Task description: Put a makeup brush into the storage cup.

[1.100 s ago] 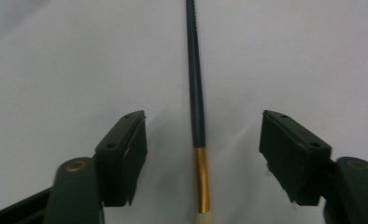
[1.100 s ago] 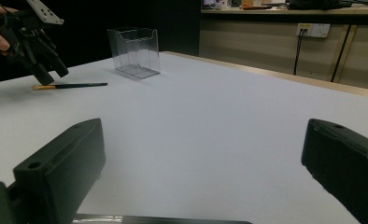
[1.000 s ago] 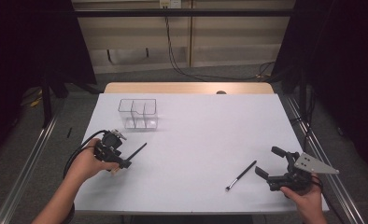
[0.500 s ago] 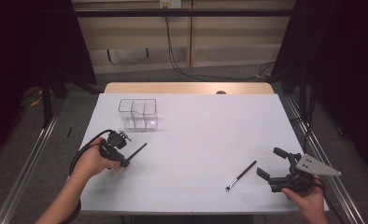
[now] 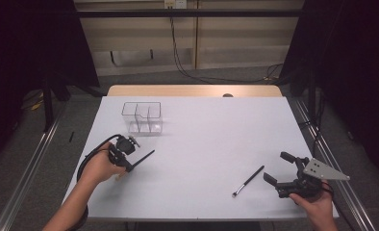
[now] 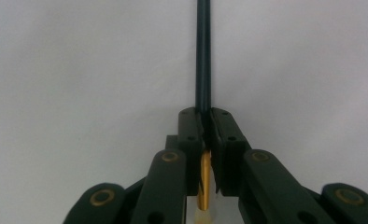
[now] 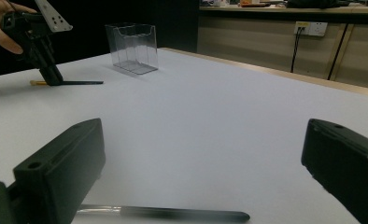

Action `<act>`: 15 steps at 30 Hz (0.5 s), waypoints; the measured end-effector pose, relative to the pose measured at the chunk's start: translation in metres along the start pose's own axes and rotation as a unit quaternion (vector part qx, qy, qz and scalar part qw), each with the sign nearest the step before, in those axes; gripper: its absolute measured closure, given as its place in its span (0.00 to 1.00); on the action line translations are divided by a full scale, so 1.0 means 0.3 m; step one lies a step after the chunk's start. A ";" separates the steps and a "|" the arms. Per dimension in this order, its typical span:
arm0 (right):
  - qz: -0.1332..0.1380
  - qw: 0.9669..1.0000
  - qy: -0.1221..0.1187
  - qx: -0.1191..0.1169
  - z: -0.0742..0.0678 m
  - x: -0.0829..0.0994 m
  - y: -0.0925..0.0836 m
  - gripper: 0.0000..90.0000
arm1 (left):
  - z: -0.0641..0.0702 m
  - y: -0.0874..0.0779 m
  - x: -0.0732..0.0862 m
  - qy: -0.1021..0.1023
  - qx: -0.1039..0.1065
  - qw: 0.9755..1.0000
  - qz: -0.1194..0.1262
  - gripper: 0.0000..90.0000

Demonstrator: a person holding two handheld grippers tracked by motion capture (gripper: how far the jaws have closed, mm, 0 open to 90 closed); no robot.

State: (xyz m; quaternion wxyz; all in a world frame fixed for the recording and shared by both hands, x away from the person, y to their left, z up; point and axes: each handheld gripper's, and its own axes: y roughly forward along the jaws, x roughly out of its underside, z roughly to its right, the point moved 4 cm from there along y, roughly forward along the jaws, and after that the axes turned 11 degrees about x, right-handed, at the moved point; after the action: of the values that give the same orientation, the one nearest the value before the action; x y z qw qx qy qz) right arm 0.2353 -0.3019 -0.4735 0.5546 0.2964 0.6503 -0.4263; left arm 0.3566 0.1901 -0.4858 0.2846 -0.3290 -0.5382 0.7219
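Near edge first: the right hand-held gripper (image 5: 283, 168) sits at the lower right of the high view, jaws wide apart and holding nothing. A second brush (image 5: 248, 181) lies flat on the desk (image 5: 211, 130) just left of it; in the right gripper view that brush (image 7: 173, 213) lies across the bottom of the frame, low between the two spread jaws, not pinched.

Left side, lower left of the high view: the left hand-held gripper (image 5: 129, 163) has just been closing and is now clamped on a dark brush (image 5: 143, 158). The left gripper view shows the brush (image 6: 203, 56) handle running straight up out of the closed jaws, with its gold band and pale tip behind them. The brush looks low on the desk, tip pointing toward the upper right.

Farther back, upper left: a clear organizer (image 5: 142, 117) with compartments, upright, looks empty.

Step in hand, as I read it: grasp done, lift not yet begun. Next move likely calls for raising the brush, tilting it upright and carrying it up-frame to drop into one compartment.
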 end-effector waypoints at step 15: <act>-0.005 1.000 -0.005 -0.003 -0.003 0.003 0.005 0.00 | -0.009 -0.011 -0.003 -0.007 0.015 1.000 -0.002 0.93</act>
State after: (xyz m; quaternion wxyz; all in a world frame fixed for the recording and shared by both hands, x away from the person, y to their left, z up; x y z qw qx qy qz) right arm 0.2360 -0.3004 -0.4748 0.5567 0.2896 0.6502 -0.4284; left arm 0.3594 0.1920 -0.4829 0.2869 -0.3189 -0.5299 0.7316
